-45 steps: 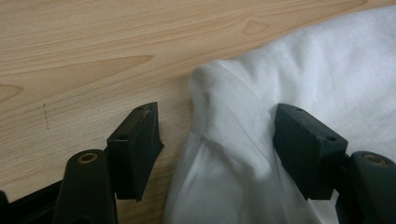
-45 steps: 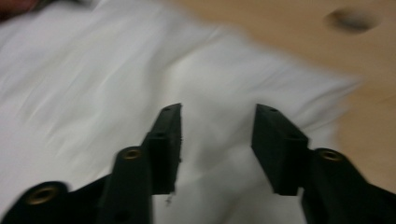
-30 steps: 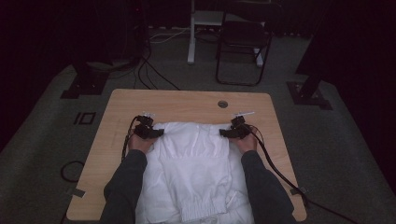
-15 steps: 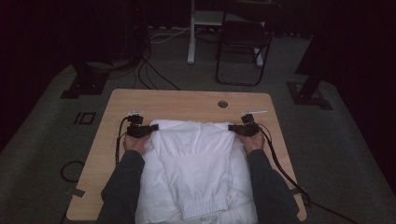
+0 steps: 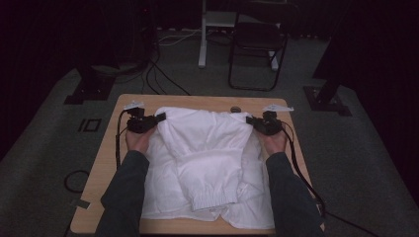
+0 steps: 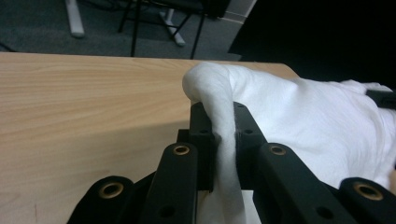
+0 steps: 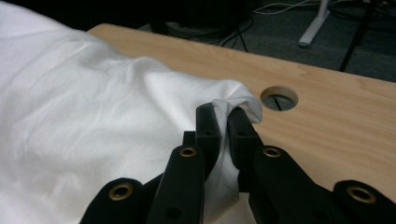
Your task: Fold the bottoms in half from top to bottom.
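A white garment lies spread over the wooden table, its ribbed hem folded up near the front. My left gripper holds its far left corner. In the left gripper view the jaws have just been closing and pinch a fold of the white cloth. My right gripper is shut on the far right corner, where the cloth bunches between the gripper's fingers. Both corners hang a little above the table, with the far edge stretched between them.
A round cable hole sits in the table just beyond the garment's far edge, close to the right gripper. A chair and cables stand on the floor behind the table. Bare wood lies left of the garment.
Both grippers closed on the garment's far corners, then rose and spread apart, lifting and stretching the far edge.
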### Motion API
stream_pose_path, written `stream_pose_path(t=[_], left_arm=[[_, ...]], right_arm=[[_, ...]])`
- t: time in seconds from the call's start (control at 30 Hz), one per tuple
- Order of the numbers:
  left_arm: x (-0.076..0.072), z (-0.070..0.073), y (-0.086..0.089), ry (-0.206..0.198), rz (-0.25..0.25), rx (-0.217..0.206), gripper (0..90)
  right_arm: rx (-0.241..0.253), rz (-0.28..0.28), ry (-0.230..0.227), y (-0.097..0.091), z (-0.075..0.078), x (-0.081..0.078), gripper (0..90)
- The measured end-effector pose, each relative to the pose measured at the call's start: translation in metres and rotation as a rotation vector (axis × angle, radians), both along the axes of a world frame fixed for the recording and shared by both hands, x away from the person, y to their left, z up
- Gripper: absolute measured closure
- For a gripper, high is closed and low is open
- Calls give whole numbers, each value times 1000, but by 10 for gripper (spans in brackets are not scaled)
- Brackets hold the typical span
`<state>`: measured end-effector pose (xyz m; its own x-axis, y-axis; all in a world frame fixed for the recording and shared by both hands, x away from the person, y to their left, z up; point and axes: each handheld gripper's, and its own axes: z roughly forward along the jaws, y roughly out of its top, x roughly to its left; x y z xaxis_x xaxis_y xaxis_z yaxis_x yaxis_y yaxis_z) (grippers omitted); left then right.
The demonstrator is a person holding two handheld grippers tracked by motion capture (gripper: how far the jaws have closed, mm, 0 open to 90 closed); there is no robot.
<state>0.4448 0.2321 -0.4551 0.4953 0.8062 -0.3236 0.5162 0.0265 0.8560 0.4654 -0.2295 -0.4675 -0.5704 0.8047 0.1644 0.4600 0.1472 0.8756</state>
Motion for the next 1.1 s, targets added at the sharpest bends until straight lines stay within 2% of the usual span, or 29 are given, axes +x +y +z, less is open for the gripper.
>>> stream_pose_path(t=[0.1,0.27,0.37,0.43,0.53,0.6,0.63,0.7,0.77,0.8,0.83,0.9,1.0,1.07,1.1], left_arm=[[-24,0,5,-38,-41,-5,822],[-67,1,8,-81,-93,34,820],[-91,-1,12,-96,-109,23,818],[-104,-3,12,-100,-115,32,817],[-123,-15,12,-87,-116,60,814],[-130,-28,12,-41,-119,74,812],[-132,-35,11,-20,-122,84,812],[-135,-57,8,59,-123,122,811],[-134,-76,5,119,-133,163,812],[-134,-82,2,129,-129,182,812],[-132,-89,0,135,-124,219,812],[-126,-97,-5,148,-113,234,812],[-116,-96,-13,134,-91,298,811],[-108,-92,-20,126,-69,355,811],[-104,-91,-23,125,-62,368,811]], right_arm=[[25,36,-24,-4,-4,-22,856],[21,79,-72,-8,-3,-62,856],[41,96,-81,-11,-5,-82,855],[50,106,-86,-11,-7,-96,855],[30,121,-75,-10,-15,-114,853],[1,124,-52,-8,-25,-124,852],[-20,127,-40,-6,-31,-128,852],[-58,135,-9,-4,-45,-134,850],[-101,142,28,-2,-61,-136,848],[-131,143,42,0,-68,-135,848],[-136,146,59,1,-73,-134,848],[-160,153,88,6,-83,-128,848],[-182,146,116,11,-92,-117,847],[-187,131,112,13,-92,-110,846],[-199,120,107,14,-92,-106,846]])
